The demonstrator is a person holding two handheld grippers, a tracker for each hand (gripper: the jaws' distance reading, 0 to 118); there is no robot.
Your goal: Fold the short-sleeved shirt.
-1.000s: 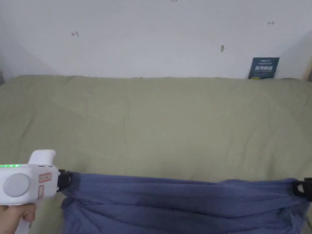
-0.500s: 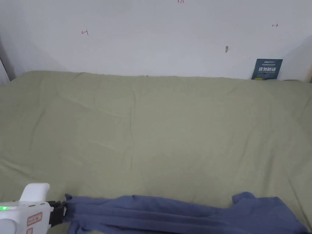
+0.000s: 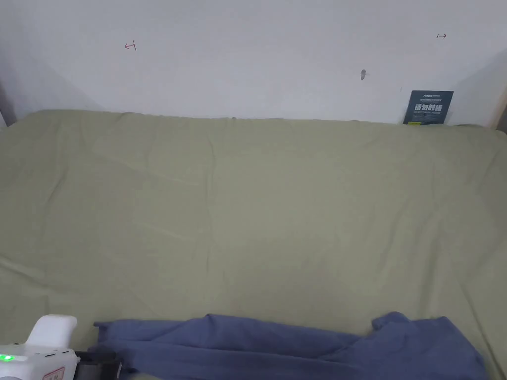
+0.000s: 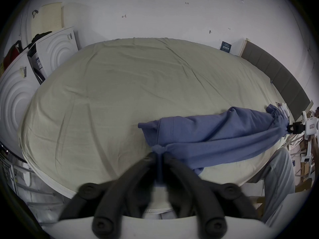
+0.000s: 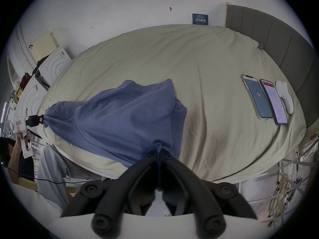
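Currently, left gripper [image 4: 159, 156]: jaws pressed together on a bunched corner of the blue shirt [image 4: 215, 135]; in the head view its white body sits at the bottom-left corner, cut off by the frame edge.
Right gripper [image 5: 159, 152]: jaws clamped on the opposite bunched corner of the shirt; seen far off in the left gripper view, black jaws gripping gathered cloth.
Shirt position: stretched between the two grippers along the near edge of the bed [image 3: 257, 198], upper part lying on the sheet, lower part hanging over the mattress edge.
Shirt, hidden parts: sleeves and collar cannot be told apart in the folds; the head view cuts off its lower portion.
Bed: olive-green sheet, lightly creased.
Phones [image 5: 257, 98]: two, side by side near the bed's right end, screens lit.
White controller [image 5: 285, 97]: just beside the phones.
Dark sign [image 3: 428, 107]: against the wall at the bed's far edge; white characters, too small to make out.
Wall marks: small red pen marks; meaning unclear.
Person: grey trouser leg [image 5: 51, 170] beside the mattress.
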